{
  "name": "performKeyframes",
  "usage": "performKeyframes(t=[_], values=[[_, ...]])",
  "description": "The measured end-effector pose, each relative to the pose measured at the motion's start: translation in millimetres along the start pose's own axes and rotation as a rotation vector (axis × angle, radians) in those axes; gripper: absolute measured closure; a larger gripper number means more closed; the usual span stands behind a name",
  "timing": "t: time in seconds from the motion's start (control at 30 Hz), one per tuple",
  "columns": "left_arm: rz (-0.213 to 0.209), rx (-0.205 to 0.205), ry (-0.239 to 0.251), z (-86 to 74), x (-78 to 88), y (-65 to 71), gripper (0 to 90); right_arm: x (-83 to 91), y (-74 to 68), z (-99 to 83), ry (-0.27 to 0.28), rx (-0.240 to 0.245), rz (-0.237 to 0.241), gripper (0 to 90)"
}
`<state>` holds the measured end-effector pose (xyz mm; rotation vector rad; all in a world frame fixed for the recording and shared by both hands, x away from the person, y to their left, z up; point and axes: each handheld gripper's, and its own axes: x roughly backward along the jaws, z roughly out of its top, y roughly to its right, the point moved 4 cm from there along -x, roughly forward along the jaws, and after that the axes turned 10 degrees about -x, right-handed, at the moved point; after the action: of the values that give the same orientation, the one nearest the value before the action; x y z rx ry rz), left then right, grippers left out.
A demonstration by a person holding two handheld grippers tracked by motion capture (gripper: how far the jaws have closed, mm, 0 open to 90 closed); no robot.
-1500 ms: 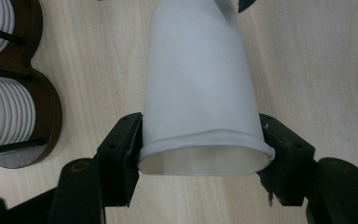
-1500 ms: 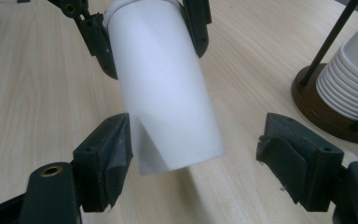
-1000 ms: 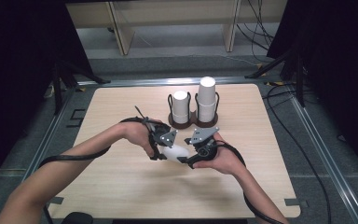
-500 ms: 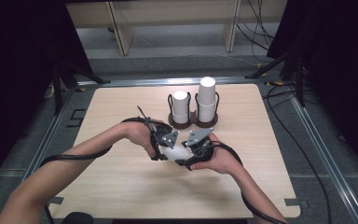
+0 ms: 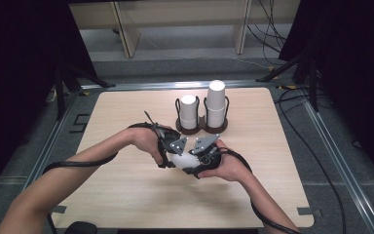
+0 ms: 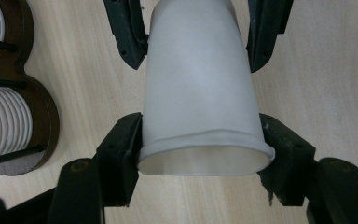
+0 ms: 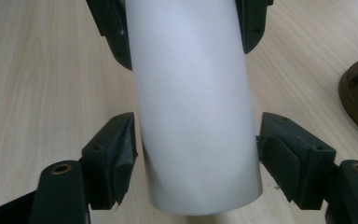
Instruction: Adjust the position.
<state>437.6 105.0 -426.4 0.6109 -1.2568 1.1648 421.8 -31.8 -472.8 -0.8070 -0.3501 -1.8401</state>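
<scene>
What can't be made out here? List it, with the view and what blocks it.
- High view: most of the white cup is covered by the left hand-held gripper and right hand-held gripper.
- Right gripper view: whether its pads press the cup; only a sliver of gap would tell.
- Left gripper view: the cup holder is cut off by the left edge.
- High view: how many cups are stacked there is too small to count.

A light wooden table (image 5: pixel 126 195); near its far edge stands a dark cup holder (image 5: pixel 202 127).
</scene>
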Motion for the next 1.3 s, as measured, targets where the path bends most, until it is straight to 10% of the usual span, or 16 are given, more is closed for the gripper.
performKeyframes(t=[0.87,1.3], values=[[-0.004,-0.072,-0.016,4.8,8.5,-3.3,36.1,-6.2,-0.2,0.6,-0.039,0.084,0.006,36.3],[0.158,0.128,0.314,-21.9,20.9,-5.0,13.2,1.8,-3.4,-6.6,0.146,0.064,-0.067,35.9]])
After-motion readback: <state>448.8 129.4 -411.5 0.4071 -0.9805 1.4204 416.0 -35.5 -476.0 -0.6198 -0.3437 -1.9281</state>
